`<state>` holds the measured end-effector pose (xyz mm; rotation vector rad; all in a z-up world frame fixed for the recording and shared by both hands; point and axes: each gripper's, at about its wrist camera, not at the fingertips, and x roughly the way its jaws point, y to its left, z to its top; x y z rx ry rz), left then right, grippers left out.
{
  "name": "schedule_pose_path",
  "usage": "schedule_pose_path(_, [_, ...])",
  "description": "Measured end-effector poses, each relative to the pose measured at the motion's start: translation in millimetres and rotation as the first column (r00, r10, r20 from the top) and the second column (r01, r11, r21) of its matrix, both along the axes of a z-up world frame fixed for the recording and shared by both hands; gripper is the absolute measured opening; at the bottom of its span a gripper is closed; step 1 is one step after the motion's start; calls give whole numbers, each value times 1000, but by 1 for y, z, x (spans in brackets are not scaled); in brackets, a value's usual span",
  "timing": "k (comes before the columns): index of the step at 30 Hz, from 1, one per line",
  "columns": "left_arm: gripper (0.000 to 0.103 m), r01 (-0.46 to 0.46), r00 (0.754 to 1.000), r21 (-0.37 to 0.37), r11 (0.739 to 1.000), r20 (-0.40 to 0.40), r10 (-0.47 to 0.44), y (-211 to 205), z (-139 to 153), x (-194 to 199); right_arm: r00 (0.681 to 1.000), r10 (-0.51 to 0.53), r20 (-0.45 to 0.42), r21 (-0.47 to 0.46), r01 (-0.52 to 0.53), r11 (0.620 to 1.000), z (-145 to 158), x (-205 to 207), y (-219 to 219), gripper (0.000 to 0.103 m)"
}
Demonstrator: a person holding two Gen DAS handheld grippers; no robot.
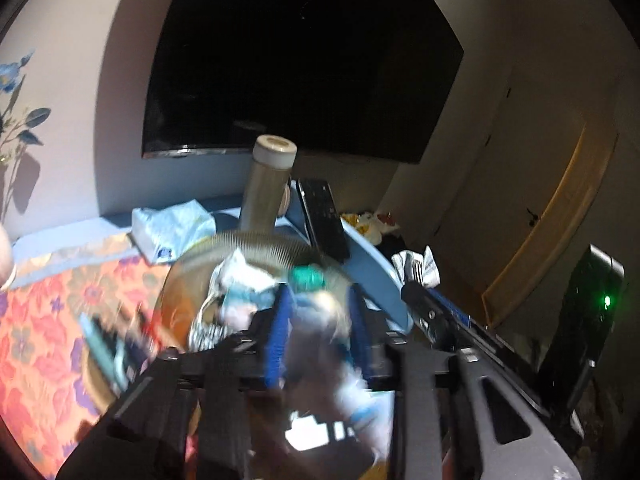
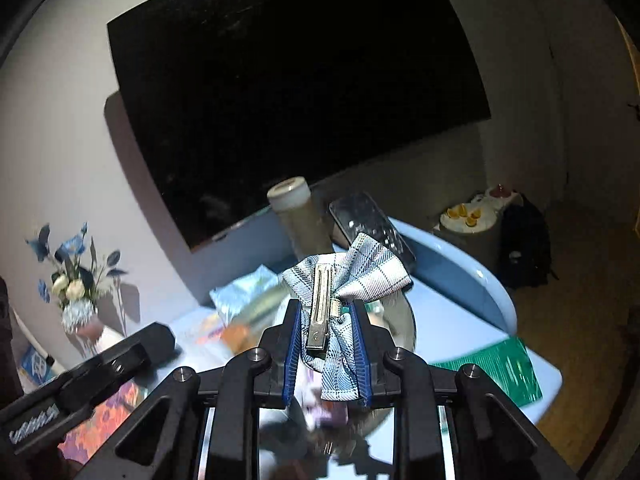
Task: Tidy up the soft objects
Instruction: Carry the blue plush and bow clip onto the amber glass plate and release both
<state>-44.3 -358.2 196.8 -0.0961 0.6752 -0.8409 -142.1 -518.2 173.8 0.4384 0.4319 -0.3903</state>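
In the right wrist view my right gripper (image 2: 326, 306) is shut on a blue-and-white plaid bow hair clip (image 2: 360, 276). Its metal clasp (image 2: 320, 320) lies between the blue pads. My left gripper (image 1: 320, 300) is blurred. A pale blue and white soft item (image 1: 316, 324) with a teal part (image 1: 306, 278) sits pinched between its blue pads. Both grippers hang over a metal bowl (image 1: 256, 240) with crumpled soft things inside. The right gripper (image 1: 416, 288) shows at the right of the left wrist view, and the left gripper (image 2: 160, 336) at the lower left of the right wrist view.
A pale blue table (image 2: 460, 280) carries a tall bottle (image 1: 268, 188), a black remote (image 1: 324, 216), a tissue pack (image 1: 172, 228), a floral cloth (image 1: 48, 340) and a green sheet (image 2: 500, 368). A dark TV (image 1: 300, 60) hangs behind. A flower vase (image 2: 76, 304) stands left, a backpack (image 2: 524, 240) right.
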Motion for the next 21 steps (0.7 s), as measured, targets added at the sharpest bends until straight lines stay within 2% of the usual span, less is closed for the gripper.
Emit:
schedule_pose_path(3, [19, -64, 998, 67, 996, 9, 64, -14, -10, 29, 999, 28, -17, 2, -28, 1000, -5, 27, -9, 23])
schedule_pose_path(4, [19, -80, 996, 90, 993, -21, 82, -18, -19, 42, 999, 36, -41, 18, -36, 999, -11, 39, -13, 23])
schedule_pose_path(6, [19, -88, 994, 94, 992, -51, 94, -17, -27, 54, 998, 42, -53, 62, -39, 997, -25, 53, -20, 23])
schedule_pose_path(11, [20, -91, 995, 123, 988, -22, 95, -27, -29, 64, 989, 85, -123, 53, -79, 995, -43, 80, -25, 23])
schedule_pose_path(13, [26, -95, 995, 129, 987, -6, 97, -29, -27, 61, 989, 83, -126, 43, -78, 996, -44, 82, -28, 23])
schedule_pose_path(14, [34, -98, 995, 133, 986, -1, 99, -30, -26, 61, 988, 92, -122, 40, -87, 995, -43, 83, -30, 23])
schedule_pose_path(17, [35, -103, 995, 142, 985, 17, 101, -26, -20, 58, 984, 125, -130, 17, -124, 992, -39, 93, -31, 24])
schedule_pose_path(19, [40, -99, 995, 131, 986, 9, 98, -20, -15, 57, 977, 151, -152, -29, -157, 987, -34, 106, -29, 27])
schedule_pose_path(20, [51, -99, 995, 124, 987, 8, 99, -16, -12, 56, 969, 179, -172, -38, -188, 981, -33, 114, -26, 38])
schedule_pose_path(21, [71, -103, 995, 115, 988, 12, 102, -11, -9, 54, 961, 202, -190, -36, -212, 977, -32, 119, -24, 48])
